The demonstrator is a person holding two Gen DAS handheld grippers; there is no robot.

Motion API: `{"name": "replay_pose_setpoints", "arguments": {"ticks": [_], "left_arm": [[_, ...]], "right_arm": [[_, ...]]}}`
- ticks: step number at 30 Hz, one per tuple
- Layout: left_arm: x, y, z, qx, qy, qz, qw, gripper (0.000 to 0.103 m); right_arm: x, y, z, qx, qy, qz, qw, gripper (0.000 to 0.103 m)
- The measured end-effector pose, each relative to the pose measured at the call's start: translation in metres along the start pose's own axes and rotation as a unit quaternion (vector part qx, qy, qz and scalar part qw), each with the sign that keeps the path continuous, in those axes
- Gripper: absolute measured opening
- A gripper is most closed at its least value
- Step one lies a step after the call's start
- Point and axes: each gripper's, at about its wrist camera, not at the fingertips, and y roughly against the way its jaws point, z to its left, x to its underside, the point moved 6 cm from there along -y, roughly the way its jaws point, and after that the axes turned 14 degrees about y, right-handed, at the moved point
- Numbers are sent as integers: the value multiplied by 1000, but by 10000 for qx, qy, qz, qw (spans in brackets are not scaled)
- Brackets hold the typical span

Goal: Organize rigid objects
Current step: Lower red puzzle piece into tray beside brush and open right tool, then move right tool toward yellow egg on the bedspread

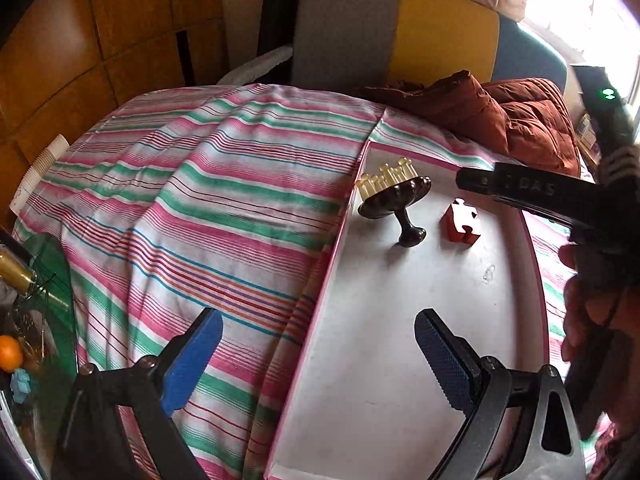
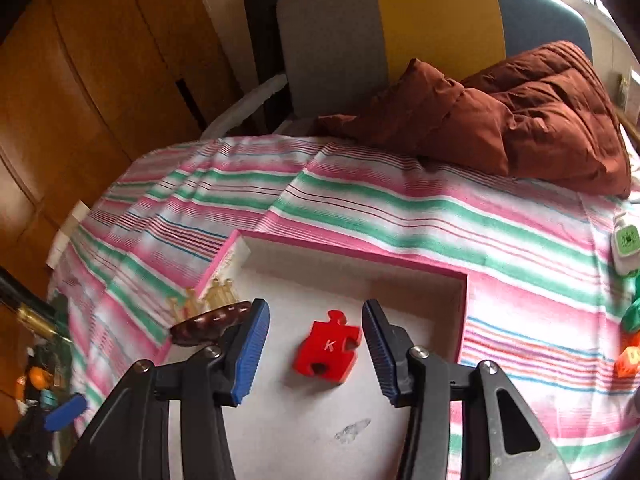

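Observation:
A red puzzle piece marked K lies flat on the white tray with the pink rim. My right gripper is open and low over the tray, one blue pad on each side of the piece with a gap on both sides. At the tray's left edge a dark brown knob-like stand lies tilted beside a yellowish clear toothed piece. My left gripper is open and empty over the tray's near left rim. From there I see the red piece, the brown stand and the right tool's black body.
The tray sits on a striped pink, green and white cloth. A brown quilted garment lies behind it. A green and white device and orange cubes lie to the right. A green glass surface with an orange fruit is at the left.

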Motion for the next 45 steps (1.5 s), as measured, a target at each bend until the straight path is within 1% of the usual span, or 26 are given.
{"name": "replay_pose_setpoints", "arguments": {"ticks": [8,16,23,29,34,36,38,41,43,45], "left_arm": [[6,5,-14,57,-106,-28,9999,97],[15,10,-27,88,-231,-24,9997,97],[22,14,-35,79,-356,-31,9993,97],[27,20,-47,-5,-556,-127,9984,97],[36,25,-64,73,-785,-136,9968,97],[41,28,-72,152,-882,-111,9959,97],[49,29,-82,311,-964,-45,9949,97],[64,32,-100,672,-1086,136,9917,97],[75,34,-113,937,-1185,301,9881,97],[87,37,-126,1086,-1322,414,9844,97]], "right_arm": [[19,33,-4,-109,-237,-136,9996,49],[45,63,-15,69,-329,-226,9992,49],[64,80,-18,212,-294,-233,9991,49],[85,95,-27,327,-346,-229,9986,49],[108,111,-43,530,-396,-221,9976,49],[119,118,-52,641,-442,-198,9968,49],[134,126,-63,773,-510,-173,9956,49],[157,136,-83,971,-664,-103,9930,49],[174,144,-97,1151,-803,-57,9901,49],[192,152,-111,1336,-945,-32,9865,49]]}}
